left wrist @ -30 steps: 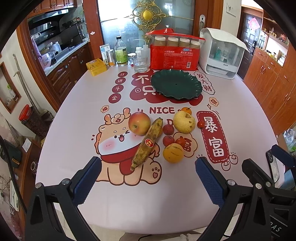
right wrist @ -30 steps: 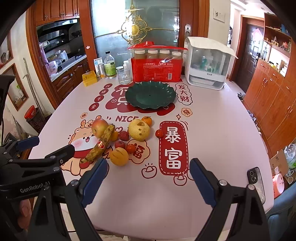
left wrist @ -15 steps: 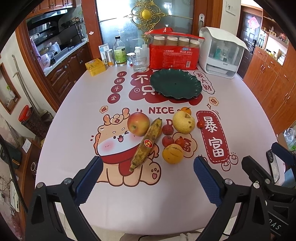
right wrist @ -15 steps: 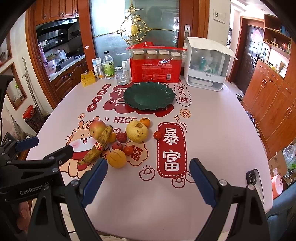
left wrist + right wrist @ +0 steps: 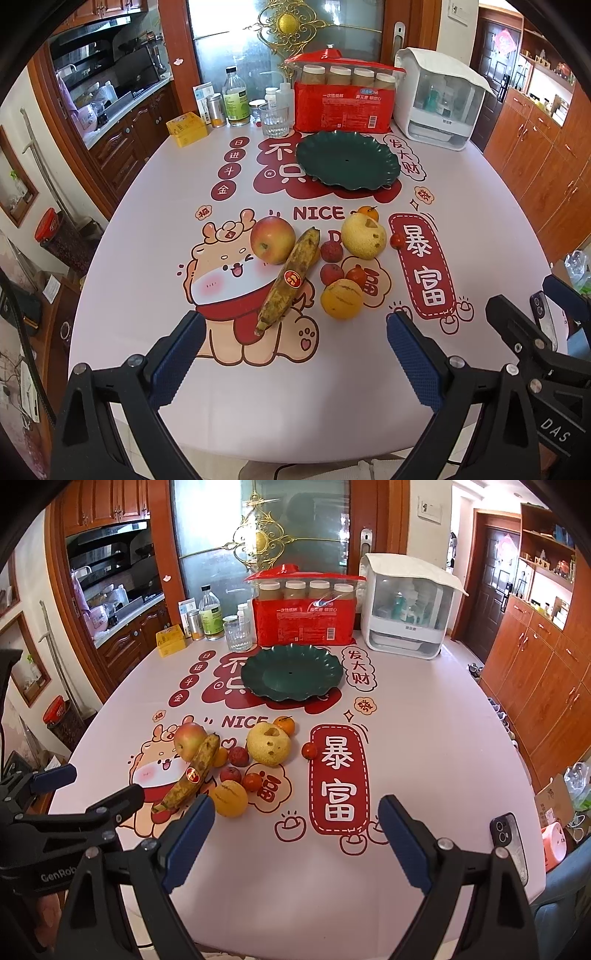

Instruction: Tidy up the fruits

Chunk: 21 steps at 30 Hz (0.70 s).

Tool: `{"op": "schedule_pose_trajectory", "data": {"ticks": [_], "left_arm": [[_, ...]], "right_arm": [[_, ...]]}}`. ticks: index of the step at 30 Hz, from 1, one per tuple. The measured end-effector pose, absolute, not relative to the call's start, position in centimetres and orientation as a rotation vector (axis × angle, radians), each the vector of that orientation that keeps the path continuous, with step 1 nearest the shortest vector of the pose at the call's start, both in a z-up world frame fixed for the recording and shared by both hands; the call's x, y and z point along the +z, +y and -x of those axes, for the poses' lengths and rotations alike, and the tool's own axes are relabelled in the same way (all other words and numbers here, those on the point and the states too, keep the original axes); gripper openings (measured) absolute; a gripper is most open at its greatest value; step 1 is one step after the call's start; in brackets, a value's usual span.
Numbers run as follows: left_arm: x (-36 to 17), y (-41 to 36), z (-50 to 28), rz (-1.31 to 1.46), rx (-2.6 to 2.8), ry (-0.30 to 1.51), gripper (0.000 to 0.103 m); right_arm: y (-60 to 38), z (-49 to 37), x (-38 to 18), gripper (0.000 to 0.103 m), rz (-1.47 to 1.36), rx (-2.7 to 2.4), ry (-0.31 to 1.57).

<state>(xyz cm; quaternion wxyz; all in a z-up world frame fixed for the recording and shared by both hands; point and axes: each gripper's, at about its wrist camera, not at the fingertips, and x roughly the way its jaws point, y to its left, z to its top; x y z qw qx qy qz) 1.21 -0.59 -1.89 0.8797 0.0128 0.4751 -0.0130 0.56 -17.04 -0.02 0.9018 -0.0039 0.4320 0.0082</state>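
**Fruit sorting: nothing picked up yet, both grippers lining up**

So this looks like the very start. All the fruit sits in a loose cluster mid-table on the printed tablecloth, and the green plate further back has nothing on it. My guess is that's where everything goes.

The left gripper hangs just off the near end of the banana, fingers spread wide, holding nothing. The right gripper is also spread wide and holding nothing, with the orange just beyond its left finger. The apple touches the banana's far side, and the pear sits right of that with the small red fruits in between.

Next move, I reckon: left drops onto the banana, closing across its width rather than its length. It leans on the apple, so lifting it may nudge the apple into a roll.

Compared with a second ago, the fruit hasn't budged. The right camera's view has slid, with the cluster now sitting further left and closer in, so that gripper is creeping forward. The left view barely changes.
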Motion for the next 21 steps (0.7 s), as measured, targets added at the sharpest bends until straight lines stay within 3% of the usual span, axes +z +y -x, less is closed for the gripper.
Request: {"op": "schedule_pose_trajectory", "data": {"ticks": [21], "left_arm": [[-0.9, -0.5, -0.4, -0.006, 0.007, 1.004, 0.098]], "right_arm": [[-17.0, 0.2, -0.2, 0.091, 0.013, 0.049, 0.888]]}}
